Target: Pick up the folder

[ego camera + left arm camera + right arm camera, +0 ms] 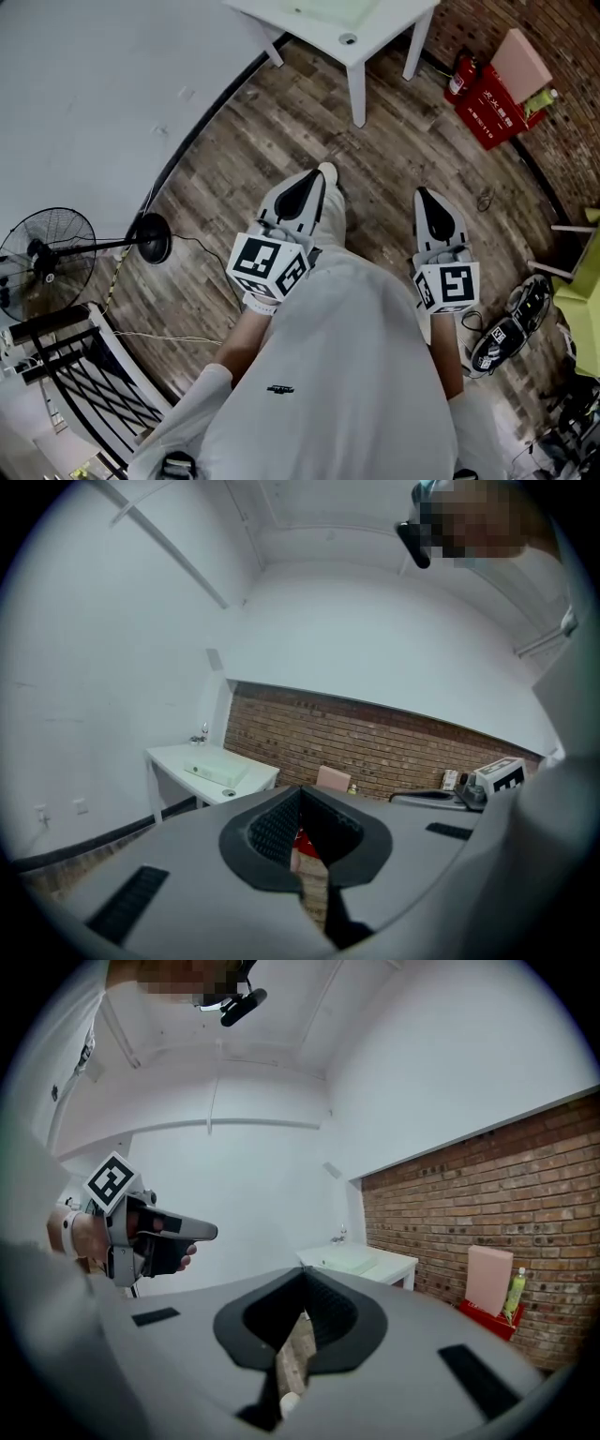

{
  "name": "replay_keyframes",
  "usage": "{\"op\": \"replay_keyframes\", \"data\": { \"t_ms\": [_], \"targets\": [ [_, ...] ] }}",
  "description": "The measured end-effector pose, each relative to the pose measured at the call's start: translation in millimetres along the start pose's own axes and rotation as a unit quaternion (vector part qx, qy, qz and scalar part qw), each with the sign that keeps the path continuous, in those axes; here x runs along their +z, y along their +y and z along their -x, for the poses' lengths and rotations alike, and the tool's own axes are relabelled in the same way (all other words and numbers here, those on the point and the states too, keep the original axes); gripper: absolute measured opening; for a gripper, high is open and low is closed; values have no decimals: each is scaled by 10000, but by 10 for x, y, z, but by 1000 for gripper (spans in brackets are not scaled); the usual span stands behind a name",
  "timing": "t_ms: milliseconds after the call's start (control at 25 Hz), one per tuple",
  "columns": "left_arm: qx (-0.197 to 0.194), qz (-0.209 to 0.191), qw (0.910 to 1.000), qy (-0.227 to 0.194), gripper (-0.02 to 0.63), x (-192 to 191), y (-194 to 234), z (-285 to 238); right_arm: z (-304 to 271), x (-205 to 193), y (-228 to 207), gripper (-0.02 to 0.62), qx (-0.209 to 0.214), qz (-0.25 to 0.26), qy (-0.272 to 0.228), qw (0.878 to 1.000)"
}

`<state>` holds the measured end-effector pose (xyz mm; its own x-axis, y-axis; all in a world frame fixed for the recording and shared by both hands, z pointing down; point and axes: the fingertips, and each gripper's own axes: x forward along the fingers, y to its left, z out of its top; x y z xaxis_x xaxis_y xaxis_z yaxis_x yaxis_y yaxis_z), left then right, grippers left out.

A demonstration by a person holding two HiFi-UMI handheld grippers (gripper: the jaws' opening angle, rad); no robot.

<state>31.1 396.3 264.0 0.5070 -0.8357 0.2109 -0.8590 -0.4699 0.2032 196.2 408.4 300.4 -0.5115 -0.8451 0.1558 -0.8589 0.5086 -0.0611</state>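
Nearest, both hand-held grippers are level above the wooden floor (234, 141), side by side and apart. The left gripper (309, 186) is clenched on nothing, and the right gripper (432, 202) is likewise closed and empty. A standing fan (47, 255) is at the near left. Farther off, straight ahead, the pale green folder (333, 9) lies flat on the white table (380, 33), well away from both grippers. At the far right, a red crate (492, 105) sits by the brick wall (572, 131).

Even soft daylight, no harsh shadows, fisheye-warped dark edges, near foreground blurred
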Motion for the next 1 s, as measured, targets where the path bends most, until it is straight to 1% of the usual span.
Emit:
{"op": "replay_keyframes", "data": {
  "t_ms": [160, 320, 440, 600, 760, 880, 1000],
  "targets": [
    [4, -27, 10000, -6, 20, 105, 524, -406, -682, 19, -18, 6, 141, 87, 151, 9997],
    [30, 13, 9999, 127, 20, 302, 1095, -962, -1418, 149, -87, 6, 199, 32, 296, 9994],
    [-62, 46, 9998, 184, 20, 499, 1465, -1309, -1971, 317, -138, 6, 243, 247, 394, 9986],
    [-210, 133, 9991, 344, 20, 701, 2014, -1775, -2712, 515, -273, 7, 184, 161, 466, 9986],
    [-434, 105, 9983, 381, 20, 945, 2396, -2302, -3389, 619, -482, 7, 90, 90, 513, 9986],
    [-620, 118, 9974, 347, 20, 1114, 2603, -2561, -3789, 706, -547, 8, 36, 99, 545, 9985],
    [-626, 218, 9972, 339, 20, 1194, 2809, -2755, -4081, 748, -628, 8, 12, 50, 573, 9983]
  ]
}}
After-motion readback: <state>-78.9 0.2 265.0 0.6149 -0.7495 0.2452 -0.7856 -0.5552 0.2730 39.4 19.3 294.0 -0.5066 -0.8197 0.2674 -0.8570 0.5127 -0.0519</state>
